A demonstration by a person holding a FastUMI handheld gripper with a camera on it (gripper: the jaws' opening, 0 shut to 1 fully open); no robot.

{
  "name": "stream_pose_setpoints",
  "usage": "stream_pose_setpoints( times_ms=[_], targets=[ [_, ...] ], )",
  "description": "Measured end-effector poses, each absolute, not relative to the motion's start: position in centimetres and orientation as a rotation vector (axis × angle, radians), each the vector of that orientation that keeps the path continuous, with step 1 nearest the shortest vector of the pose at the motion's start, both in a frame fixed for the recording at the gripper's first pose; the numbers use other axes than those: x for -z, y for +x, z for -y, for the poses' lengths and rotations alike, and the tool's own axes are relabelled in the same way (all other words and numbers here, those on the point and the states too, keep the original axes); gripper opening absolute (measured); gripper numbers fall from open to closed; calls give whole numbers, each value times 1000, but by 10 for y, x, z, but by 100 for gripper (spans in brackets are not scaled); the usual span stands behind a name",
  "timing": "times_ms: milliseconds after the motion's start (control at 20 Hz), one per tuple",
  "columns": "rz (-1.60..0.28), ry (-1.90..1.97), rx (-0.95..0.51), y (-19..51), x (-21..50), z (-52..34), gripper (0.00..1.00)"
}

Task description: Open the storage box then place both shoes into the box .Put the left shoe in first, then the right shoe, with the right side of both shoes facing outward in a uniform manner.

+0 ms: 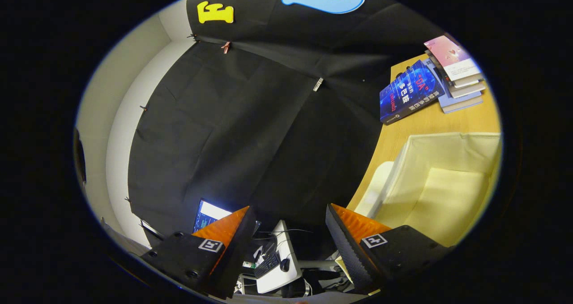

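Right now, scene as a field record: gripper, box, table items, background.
gripper: gripper open, fingers apart, nothing between them
storage box: cream fabric box on the wooden table, beside one finger; open top, the part of the inside in view holds no shoes
books: blue book leaning against a stack of books, beyond the box
shoes: none seen
beyond fingers: black cloth wall; past the gap between the fingers, a white desk with keyboard, mouse and a lit screen
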State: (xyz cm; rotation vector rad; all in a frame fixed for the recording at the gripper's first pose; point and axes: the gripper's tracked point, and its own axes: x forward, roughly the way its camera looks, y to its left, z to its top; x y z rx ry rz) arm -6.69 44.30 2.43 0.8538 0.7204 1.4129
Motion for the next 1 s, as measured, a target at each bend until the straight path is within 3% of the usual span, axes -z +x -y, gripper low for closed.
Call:
stream_pose_setpoints(
  times_ms=[300, 1000],
  targets=[
    [-704, 739, -1263, -43, 9, -383, 96],
    [-900, 562, -600, 36, 180, -144, 96]
  ],
)
